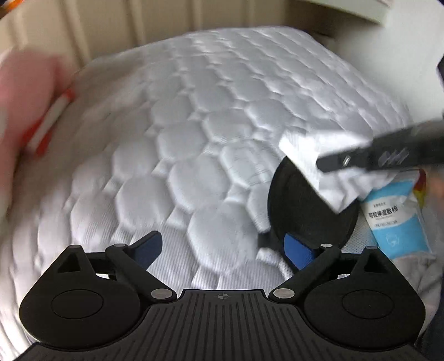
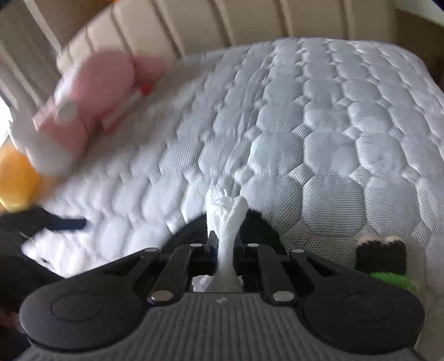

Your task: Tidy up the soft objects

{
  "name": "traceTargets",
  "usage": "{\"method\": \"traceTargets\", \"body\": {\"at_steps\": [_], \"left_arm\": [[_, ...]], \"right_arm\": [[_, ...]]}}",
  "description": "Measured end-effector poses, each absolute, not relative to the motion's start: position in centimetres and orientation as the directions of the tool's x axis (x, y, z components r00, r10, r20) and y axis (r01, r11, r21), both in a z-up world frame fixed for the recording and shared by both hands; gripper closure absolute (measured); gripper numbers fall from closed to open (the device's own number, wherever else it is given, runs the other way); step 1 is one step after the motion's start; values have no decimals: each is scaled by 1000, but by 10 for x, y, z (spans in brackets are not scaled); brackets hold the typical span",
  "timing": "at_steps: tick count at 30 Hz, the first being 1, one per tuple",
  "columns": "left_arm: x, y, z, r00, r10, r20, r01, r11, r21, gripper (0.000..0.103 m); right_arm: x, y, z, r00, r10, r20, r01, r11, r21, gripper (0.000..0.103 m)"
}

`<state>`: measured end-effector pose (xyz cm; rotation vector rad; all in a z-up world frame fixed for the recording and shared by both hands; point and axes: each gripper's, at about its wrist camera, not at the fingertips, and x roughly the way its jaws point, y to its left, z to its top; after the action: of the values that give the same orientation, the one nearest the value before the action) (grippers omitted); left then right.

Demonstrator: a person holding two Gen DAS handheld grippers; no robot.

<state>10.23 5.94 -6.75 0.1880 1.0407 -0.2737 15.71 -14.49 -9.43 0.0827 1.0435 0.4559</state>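
Note:
My right gripper [image 2: 224, 245] is shut on a crumpled white cloth [image 2: 228, 211], which bunches up between its fingers. In the left wrist view the same gripper [image 1: 333, 162] reaches in from the right, and the white cloth [image 1: 327, 177] hangs over a round black object [image 1: 302, 213]. My left gripper [image 1: 223, 248] is open above the quilted white mattress [image 1: 194, 133] with nothing between its blue pads. A blurred pink plush toy [image 2: 94, 94] lies at the mattress's far left, also seen in the left wrist view [image 1: 25, 100].
A blue and white packet [image 1: 394, 222] and grey fabric [image 1: 416, 269] lie at the right edge. A black and green plush [image 2: 384, 259] sits to the right of my right gripper. A yellow object [image 2: 16, 186] is at the left. A beige padded headboard [image 2: 194, 25] stands behind.

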Motion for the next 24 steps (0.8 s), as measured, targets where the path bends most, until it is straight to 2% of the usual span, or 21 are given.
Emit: {"method": "traceTargets", "body": {"at_steps": [5,8,13,17,24], "left_arm": [[103,83,-88,468,-60,-881,167,986,21,3],[109,85,-99,427,-30,-904,154,987,40,3],[108,86,-94,433,-74,-898,171,985,1,2],[108,81,-91,446,-82,-891,192,981,6,2],[102,75,-99,436,-87,-896,216,976,10,2]], "right_arm": [[124,-104,-102,367,421,-830,-502,841,204,94],[102,-84,-99,305,463,-832,-605,769,206,94],[75,-65,-93,234,434,-870,-718,681,146,94],[83,-82,-90,288,312,-905,-698,716,25,93],[122,-128,-100,366,200,-909,-554,832,-40,93]]}}
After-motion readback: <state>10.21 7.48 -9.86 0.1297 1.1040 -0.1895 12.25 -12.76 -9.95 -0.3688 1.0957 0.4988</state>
